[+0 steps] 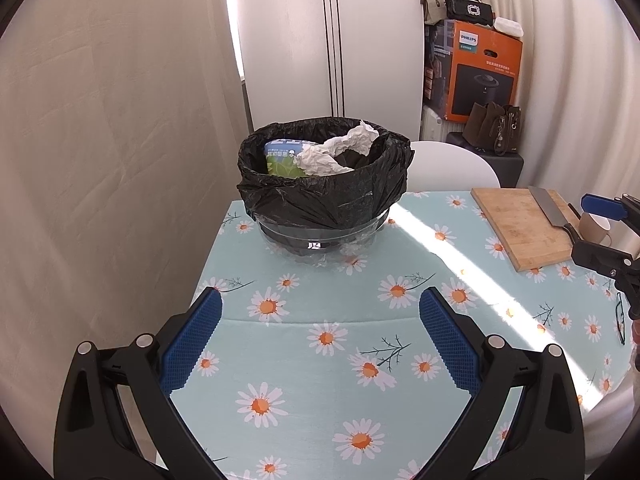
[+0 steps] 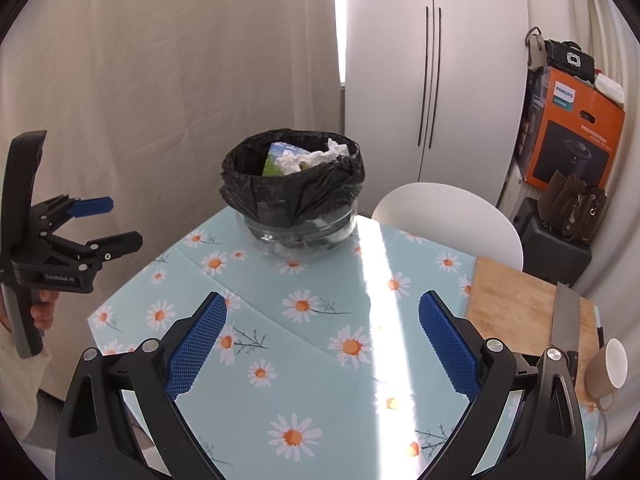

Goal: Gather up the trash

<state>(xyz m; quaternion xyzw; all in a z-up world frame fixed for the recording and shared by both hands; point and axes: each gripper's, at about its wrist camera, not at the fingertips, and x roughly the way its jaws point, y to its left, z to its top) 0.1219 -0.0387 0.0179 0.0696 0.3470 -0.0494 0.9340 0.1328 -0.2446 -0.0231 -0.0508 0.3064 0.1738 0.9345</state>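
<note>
A clear bin lined with a black trash bag stands at the far side of the daisy tablecloth; it also shows in the right wrist view. Inside lie crumpled white paper and a green-and-blue carton. My left gripper is open and empty, above the cloth in front of the bin. My right gripper is open and empty, also short of the bin. The left gripper shows at the left of the right wrist view, open.
A wooden cutting board with a cleaver lies at the right, beside a beige mug. A white chair stands behind the table. Boxes and bags are stacked at the back right. Curtains hang at the left.
</note>
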